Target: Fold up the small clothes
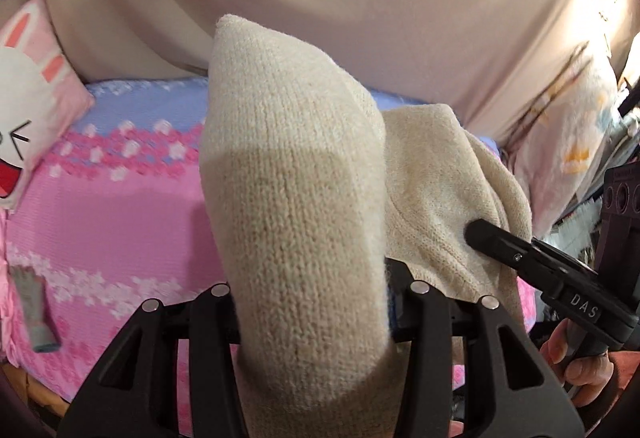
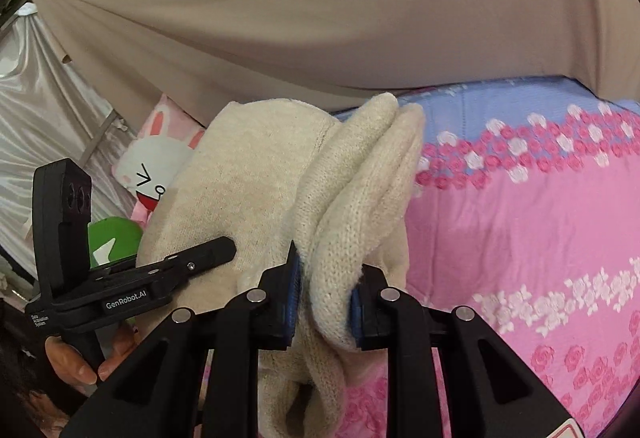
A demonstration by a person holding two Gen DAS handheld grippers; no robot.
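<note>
Knitwear in cream, a small knitted garment (image 1: pixel 296 198), hangs in the air above the bed, pinched at two places. The left gripper (image 1: pixel 316 286) is clenched on one bunched fold, the right gripper (image 2: pixel 326 302) on another. Below lies a pink-and-blue flowered bedspread (image 2: pixel 520 222), with a rabbit pillow (image 1: pixel 28 110) against a beige curtain (image 2: pixel 320 18).

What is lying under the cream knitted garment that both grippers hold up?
Under the cream knitted garment lies the pink flowered bedspread, with a grey glove to one side. The garment covers the bedspread directly beneath it.
</note>
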